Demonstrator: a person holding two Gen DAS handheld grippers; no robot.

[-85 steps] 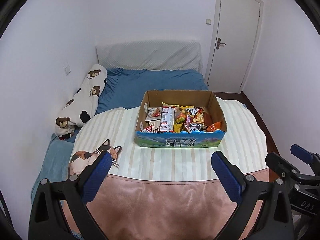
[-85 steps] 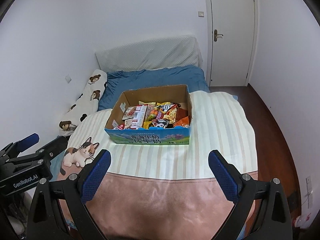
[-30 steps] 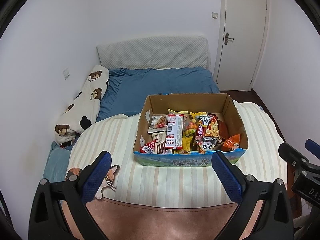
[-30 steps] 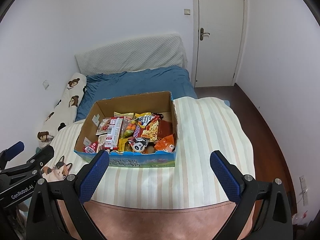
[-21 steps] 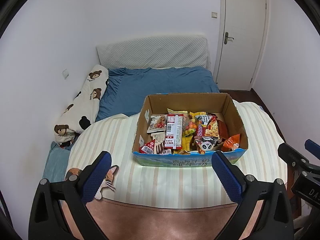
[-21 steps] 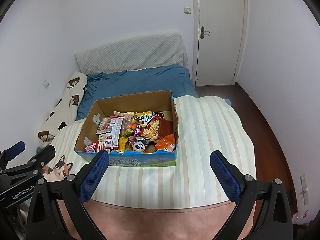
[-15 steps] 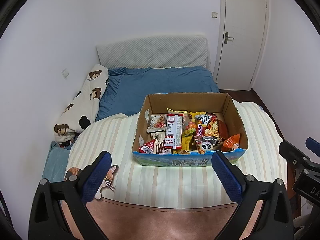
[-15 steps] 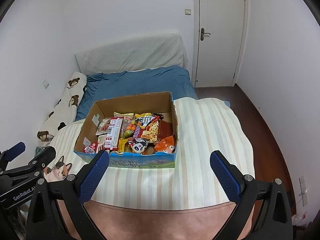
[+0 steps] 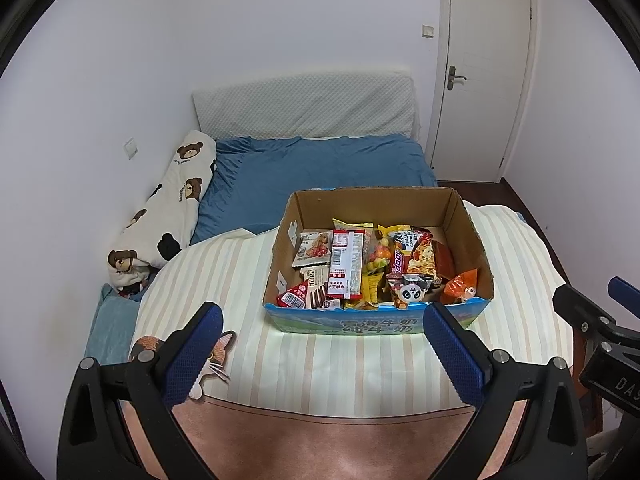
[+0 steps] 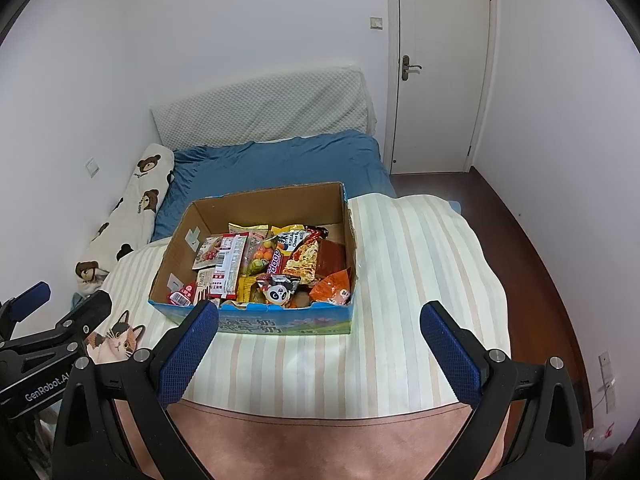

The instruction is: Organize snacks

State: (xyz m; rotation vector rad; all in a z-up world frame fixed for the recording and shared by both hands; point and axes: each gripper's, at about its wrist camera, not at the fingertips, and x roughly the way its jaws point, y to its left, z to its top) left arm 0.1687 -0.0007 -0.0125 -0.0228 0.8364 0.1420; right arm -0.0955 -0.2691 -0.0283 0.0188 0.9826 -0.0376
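Each handheld unit, the left gripper and the right gripper, has a black plastic frame with triangular cut-outs. Its two fingers carry long blue pads with a fine cross-hatched texture. A silver round-head screw sits at each finger joint. The left body bears white lettering "GenRobot.AI"; the right body shows "DAS".

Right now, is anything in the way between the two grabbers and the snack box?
Nothing visible is. Only bare striped blanket lies between the open left gripper, the open right gripper and the cardboard box. The box has no lid, so the snacks are reachable from above.
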